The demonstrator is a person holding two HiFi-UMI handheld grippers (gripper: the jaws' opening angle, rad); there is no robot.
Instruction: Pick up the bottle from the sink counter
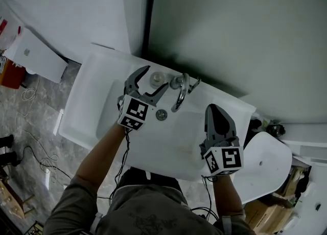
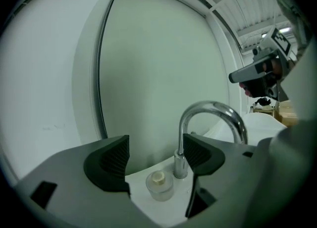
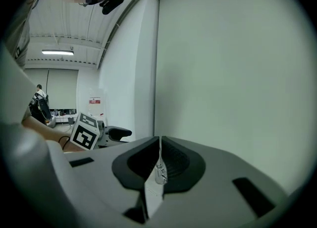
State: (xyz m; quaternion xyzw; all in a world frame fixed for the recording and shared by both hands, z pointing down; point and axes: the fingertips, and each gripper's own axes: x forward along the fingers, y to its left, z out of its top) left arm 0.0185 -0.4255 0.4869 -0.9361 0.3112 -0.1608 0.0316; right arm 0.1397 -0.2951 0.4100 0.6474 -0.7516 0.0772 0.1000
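The bottle (image 2: 159, 185), low centre beside the faucet (image 2: 208, 118), is framed untouched by the wide-apart jaws of the left gripper (image 2: 156, 155). It is judged light, rigid and slippery (likely glass), best taken around its squat body. The right gripper (image 3: 159, 165) is closed, empty.

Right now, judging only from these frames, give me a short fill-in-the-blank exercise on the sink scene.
1. The bottle stands right beside the chrome ___.
2. The left gripper has its jaws ___, flanking the bottle without touching it.
3. The right gripper has its jaws ___.
Missing words: faucet; open; shut.
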